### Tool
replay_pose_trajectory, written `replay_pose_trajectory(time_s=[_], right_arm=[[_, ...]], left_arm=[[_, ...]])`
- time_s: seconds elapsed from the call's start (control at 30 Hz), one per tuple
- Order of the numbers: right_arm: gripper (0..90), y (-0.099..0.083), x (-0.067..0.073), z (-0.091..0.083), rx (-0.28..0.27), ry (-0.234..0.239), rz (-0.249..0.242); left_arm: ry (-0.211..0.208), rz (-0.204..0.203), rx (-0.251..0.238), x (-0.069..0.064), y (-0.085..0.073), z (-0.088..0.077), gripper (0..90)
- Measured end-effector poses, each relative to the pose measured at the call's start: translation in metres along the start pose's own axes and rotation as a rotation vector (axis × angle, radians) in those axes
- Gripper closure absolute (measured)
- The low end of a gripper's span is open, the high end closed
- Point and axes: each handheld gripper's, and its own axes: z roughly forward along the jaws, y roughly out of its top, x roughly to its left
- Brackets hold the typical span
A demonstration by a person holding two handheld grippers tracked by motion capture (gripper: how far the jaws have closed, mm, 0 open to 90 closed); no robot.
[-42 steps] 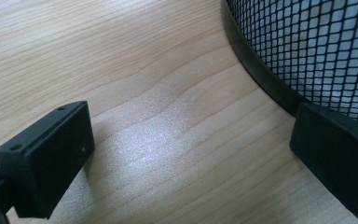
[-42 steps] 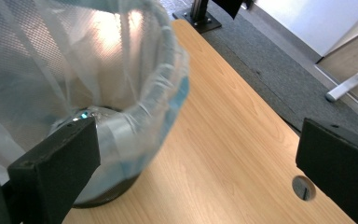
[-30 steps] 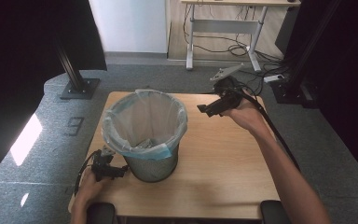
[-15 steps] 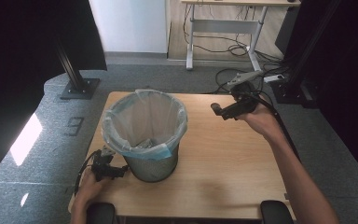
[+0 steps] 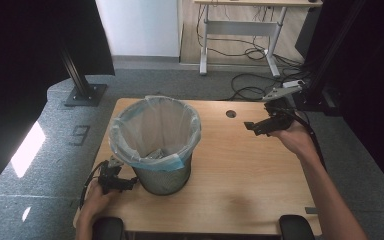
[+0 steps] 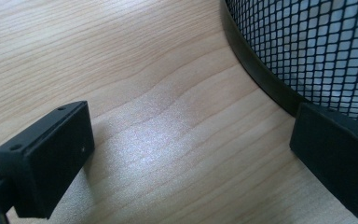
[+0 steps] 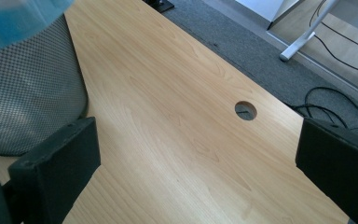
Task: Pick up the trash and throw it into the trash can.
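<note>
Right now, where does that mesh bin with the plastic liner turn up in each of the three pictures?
High view: the mesh bin stands left of centre on the table.
Left gripper view: its black mesh wall and base rim curve through the upper right.
Right gripper view: its grey mesh side is at the left edge.
Shared landmark: the light wood tabletop under the bin.

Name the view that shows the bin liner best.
The high view: the liner shows whole, folded over the bin's rim. The right gripper view catches only a blue corner; the left gripper view shows it pale behind the mesh.
</note>
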Motion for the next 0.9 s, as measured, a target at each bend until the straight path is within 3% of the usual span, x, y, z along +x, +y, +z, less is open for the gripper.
replay_pose_trajectory(time_s=[0.5,0.9], right_arm=[[0.0,-0.048,-0.014,0.005,-0.002,-0.024,0.06],[0.0,-0.081,-0.017,0.015,0.004,-0.034,0.092]], left_arm=[[-0.004,0.003,0.0,0.001,0.0,0.0,0.0],[-0.011,0.01,0.001,0.001,0.001,0.001,0.0]])
